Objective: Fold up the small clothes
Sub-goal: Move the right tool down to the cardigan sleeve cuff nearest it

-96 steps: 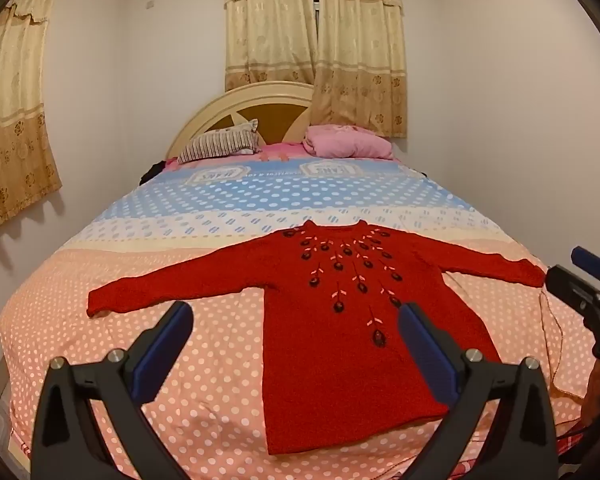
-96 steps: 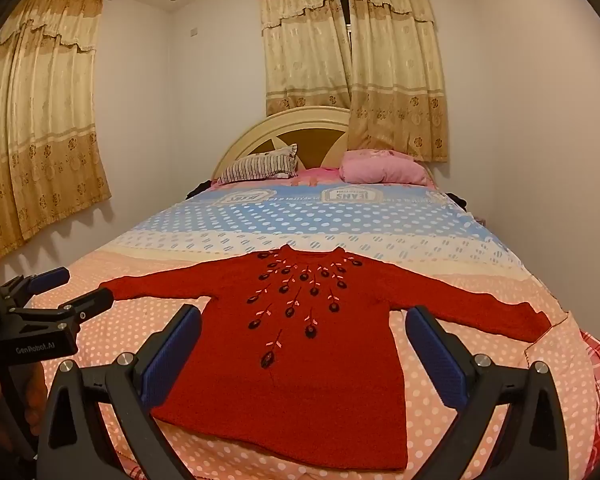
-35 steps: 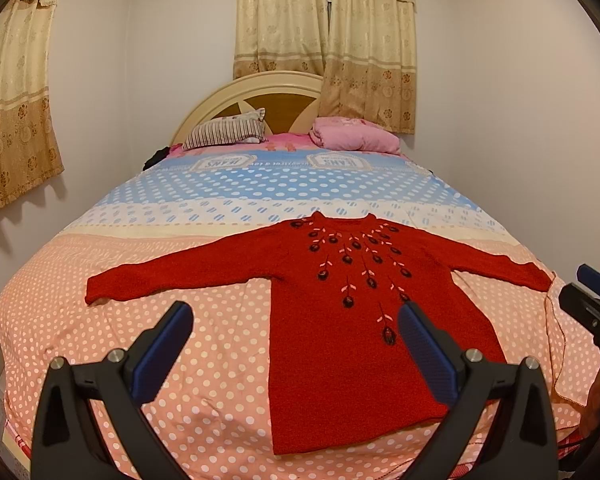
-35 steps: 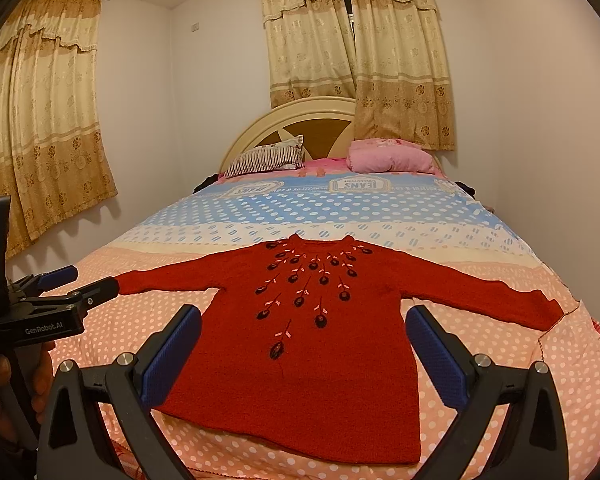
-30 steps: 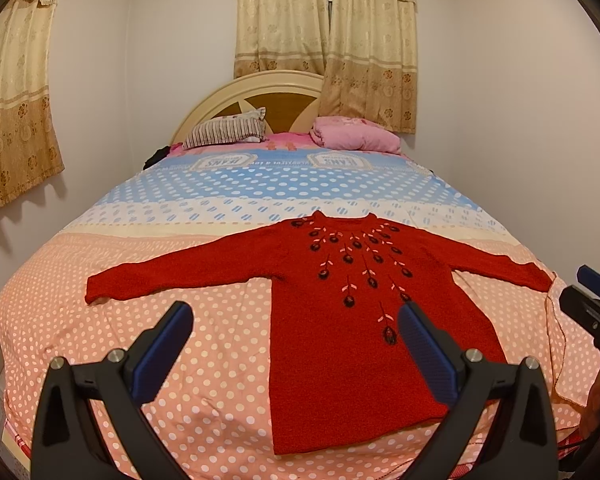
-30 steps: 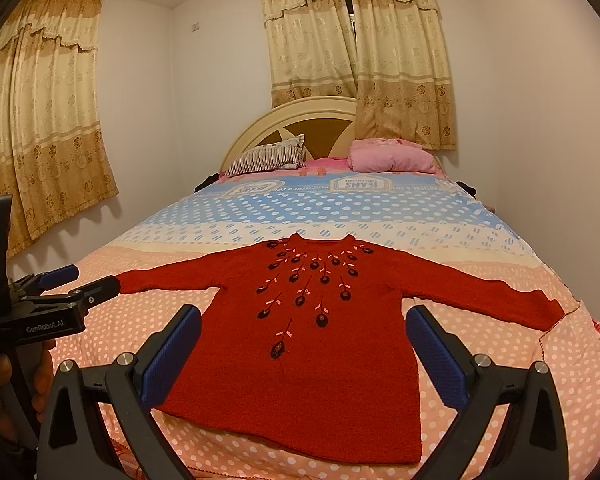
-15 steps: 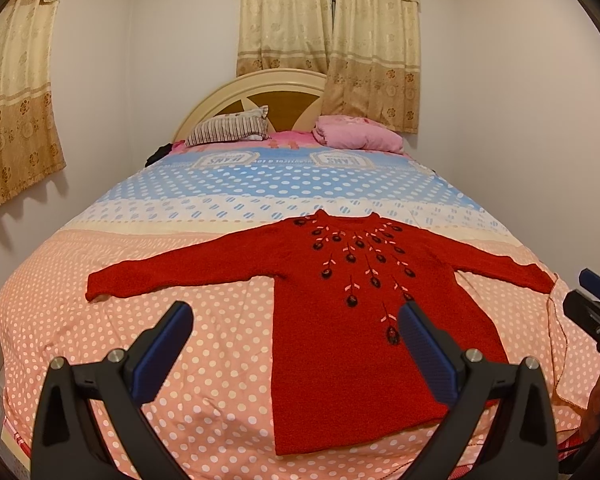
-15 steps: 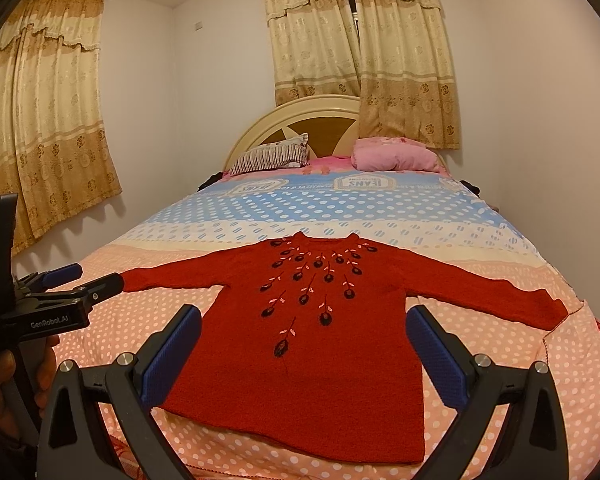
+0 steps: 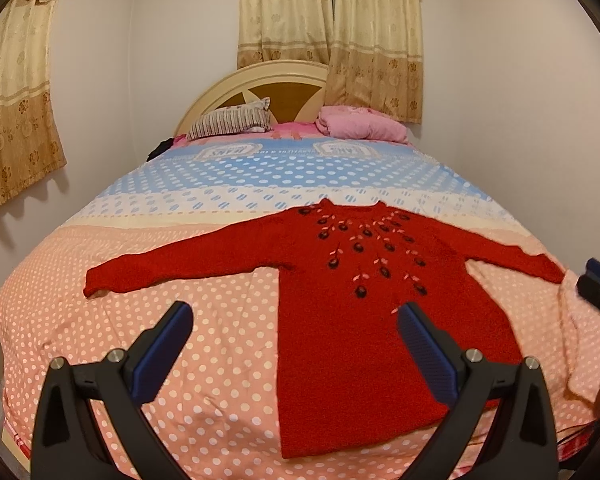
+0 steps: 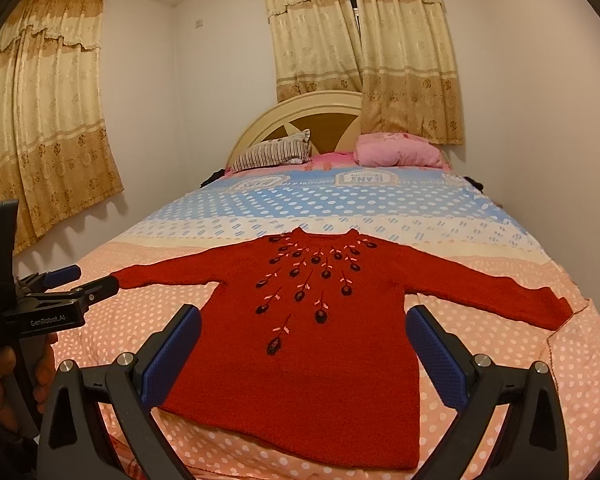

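Right wrist view: red sweater (image 10: 312, 344) lies flat on bed (image 10: 380, 204).

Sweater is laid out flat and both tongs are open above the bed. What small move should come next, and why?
Probably lower the left tongs toward the left sleeve's cuff. The red sweater lies flat, face up, with both sleeves spread, and the right tongs are empty too, so folding a sleeve in looks like the first step.
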{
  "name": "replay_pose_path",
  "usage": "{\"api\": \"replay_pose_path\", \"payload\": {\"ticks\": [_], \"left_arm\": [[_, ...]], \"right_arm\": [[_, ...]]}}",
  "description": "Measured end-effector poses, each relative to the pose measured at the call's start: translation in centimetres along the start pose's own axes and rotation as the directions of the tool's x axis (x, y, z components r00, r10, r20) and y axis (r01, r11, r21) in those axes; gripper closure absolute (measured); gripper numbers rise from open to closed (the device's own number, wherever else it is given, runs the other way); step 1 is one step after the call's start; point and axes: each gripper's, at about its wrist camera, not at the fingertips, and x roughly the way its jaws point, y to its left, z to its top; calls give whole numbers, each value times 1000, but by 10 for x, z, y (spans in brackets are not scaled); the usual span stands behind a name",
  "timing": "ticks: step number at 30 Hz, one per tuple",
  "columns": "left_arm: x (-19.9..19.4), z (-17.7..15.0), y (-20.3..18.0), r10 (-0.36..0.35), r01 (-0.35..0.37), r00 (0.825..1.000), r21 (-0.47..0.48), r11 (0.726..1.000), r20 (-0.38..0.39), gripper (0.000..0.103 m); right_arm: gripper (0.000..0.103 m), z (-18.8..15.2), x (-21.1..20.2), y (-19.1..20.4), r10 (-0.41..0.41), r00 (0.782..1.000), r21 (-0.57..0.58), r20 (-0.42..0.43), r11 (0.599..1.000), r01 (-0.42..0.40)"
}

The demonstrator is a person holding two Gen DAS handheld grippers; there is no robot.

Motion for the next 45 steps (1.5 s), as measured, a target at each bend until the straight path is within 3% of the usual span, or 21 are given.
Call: {"api": "replay_pose_path", "payload": {"ticks": [6, 10, 17, 20, 22, 24, 26, 27, 29, 30, 35, 39, 41, 42, 44, 45], "left_arm": [[44, -19, -4, 0, 1, 997, 20, 1000, -79, 0], [71, -27, -5, -3, 6, 992, 23, 1000, -130, 0], [97, -23, -5, -12, 13, 990, 9, 1000, -140, 0], [105, -22, -7, -6, 8, 990, 10, 1000, -141, 0], [108, -23, -6, -9, 10, 988, 2, 1000, -151, 0], [111, -25, -7, -16, 15, 986, -6, 1000, -163, 0], [112, -28, -7, -18, 17, 984, -10, 1000, -176, 0], [114, -29, -7, -18, 16, 983, -11, 1000, -181, 0], [116, -29, -8, -16, 14, 982, -12, 1000, -188, 0], [116, -29, -8, -16, 15, 982, -11, 1000, -190, 0], [117, -29, -15, -18, 18, 982, -1, 1000, -190, 0], [119, -33, -17, -21, 22, 979, 3, 1000, -202, 0], [121, -34, -15, -20, 21, 978, 3, 1000, -208, 0], [121, -35, -13, -18, 19, 978, -1, 1000, -210, 0], [122, -37, -9, -21, 18, 977, -17, 1000, -212, 0], [123, -38, -7, -24, 18, 977, -30, 999, -212, 0]], "right_arm": [[1, -14, 33, -76, -14, 997, 174, -81, 984, 28], [1, -30, 57, -132, -51, 987, 284, -154, 954, 94], [3, -59, 75, -242, -147, 956, 457, -254, 853, 253], [12, -66, 70, -290, -181, 947, 525, -265, 797, 299], [26, -69, 67, -318, -184, 945, 575, -270, 757, 311], [29, -73, 65, -344, -184, 943, 625, -276, 712, 321], [35, -75, 62, -365, -184, 946, 667, -268, 673, 319], [43, -76, 61, -374, -176, 950, 689, -257, 656, 308], [46, -73, 57, -383, -169, 957, 719, -237, 631, 289], [46, -69, 56, -388, -166, 962, 730, -216, 627, 272], [46, -38, 77, -398, -135, 976, 697, -174, 683, 218], [46, -47, 98, -407, -59, 980, 737, -191, 651, 183], [46, -56, 99, -416, -117, 955, 712, -274, 642, 283], [47, -61, 94, -420, -186, 917, 676, -353, 627, 387], [49, -64, 77, -426, -259, 878, 633, -402, 614, 471], [48, -61, 57, -427, -379, 813, 567, -442, 584, 581]]}}
